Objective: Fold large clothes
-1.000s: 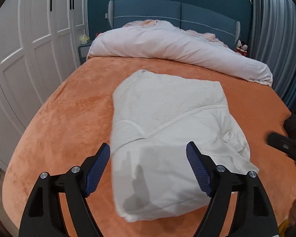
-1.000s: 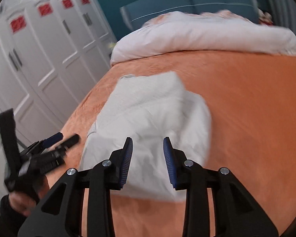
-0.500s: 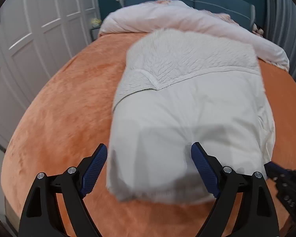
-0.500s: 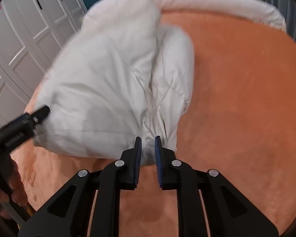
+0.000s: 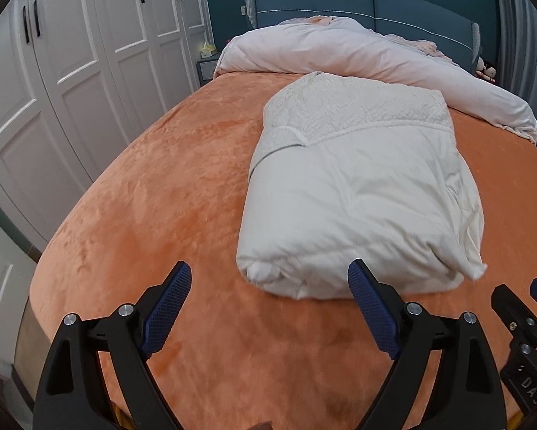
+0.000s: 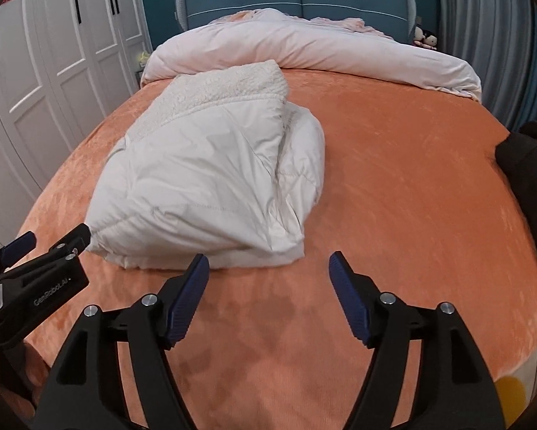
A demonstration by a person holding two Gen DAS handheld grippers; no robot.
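Both claws have drawn back off the folded white padded garment point(image 5: 361, 193), right claw point(image 6: 268, 268) jaws just opened, left claw point(image 5: 268, 279) wide, both empty; garment lies lengthwise toward the headboard, near the bed's foot edge, ahead of them.

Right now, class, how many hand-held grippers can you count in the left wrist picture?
2. The left hand-held gripper fills the bottom of the view, jaws open over the orange bed cover. Part of the right hand-held gripper shows at the lower right edge.
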